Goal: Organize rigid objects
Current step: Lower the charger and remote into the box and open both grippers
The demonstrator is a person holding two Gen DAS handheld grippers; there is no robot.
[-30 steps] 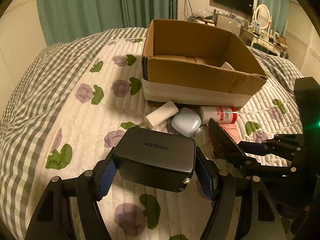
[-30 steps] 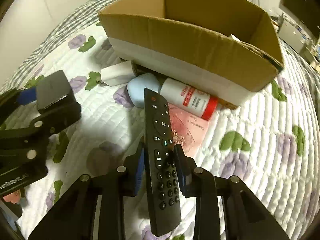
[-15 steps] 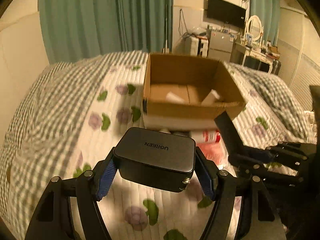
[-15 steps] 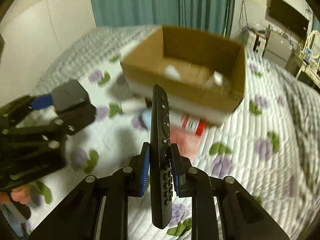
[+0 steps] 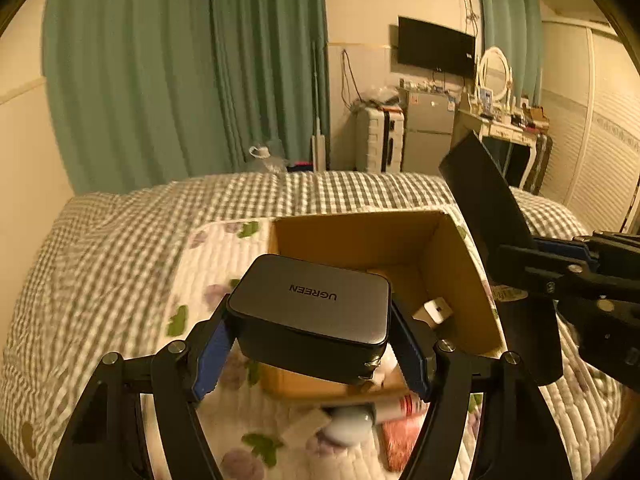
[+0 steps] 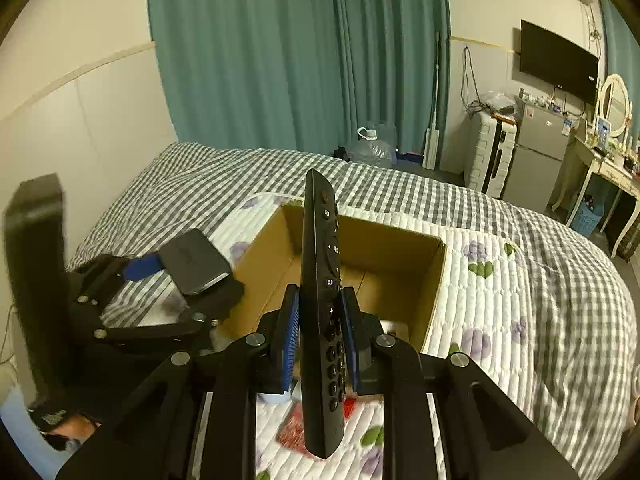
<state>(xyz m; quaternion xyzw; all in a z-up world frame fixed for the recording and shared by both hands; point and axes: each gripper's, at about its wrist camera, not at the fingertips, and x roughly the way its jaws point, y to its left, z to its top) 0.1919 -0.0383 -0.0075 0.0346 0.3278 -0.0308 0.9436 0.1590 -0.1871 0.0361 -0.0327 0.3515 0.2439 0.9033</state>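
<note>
Nearest the left camera, the left tongs (image 5: 310,334) are clenched on a dark grey UGREEN charger (image 5: 310,310), blue pads pressed against its two short sides, holding it in the air above the near wall of the open cardboard box (image 5: 456,264). The right tongs (image 6: 319,330) are clamped on a black remote control (image 6: 320,300) near its lower half, so most of its length sticks forward over the same box. Below both, on the quilted bed (image 6: 488,320), a white bottle with a red label (image 5: 400,408), a pale rounded case (image 5: 350,424) and a pink packet (image 5: 396,436) lie just outside the box's near wall. Inside, a small white plug (image 5: 436,308) rests on the floor. The risks look like these: the long remote may pivot between the pads or catch the rim, and two loads released together could collide or strike the plug.
</note>
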